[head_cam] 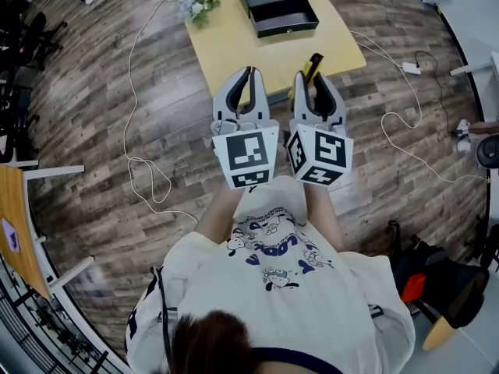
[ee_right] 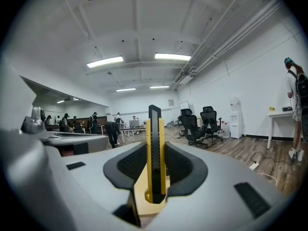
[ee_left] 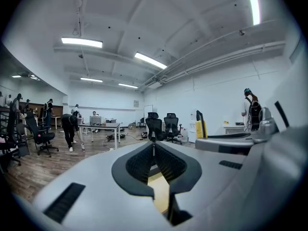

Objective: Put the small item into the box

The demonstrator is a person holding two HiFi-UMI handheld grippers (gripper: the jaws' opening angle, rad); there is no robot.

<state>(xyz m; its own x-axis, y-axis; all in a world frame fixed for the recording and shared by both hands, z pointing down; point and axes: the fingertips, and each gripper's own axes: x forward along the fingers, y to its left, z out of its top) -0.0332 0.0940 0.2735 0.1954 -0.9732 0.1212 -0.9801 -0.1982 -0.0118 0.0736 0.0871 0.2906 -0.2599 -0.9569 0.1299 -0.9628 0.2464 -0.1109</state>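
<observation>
One yellow knife pinched lengthwise in right gripper jaws, pointing outward; left gripper jaws together

The near and middle part of the bench is left bare, so open room is offered between the tools and the box; the box is set at the bench's far end, its hollow open from above; the far left corner is taken up by flowers, just beside the box but apart from it; the left tool and right tool are held close side by side over the near edge, with hardly any gap between them; a utility knife is clamped in the right tool and juts beyond its tips; the floor on both sides is crossed by a white cable.
</observation>
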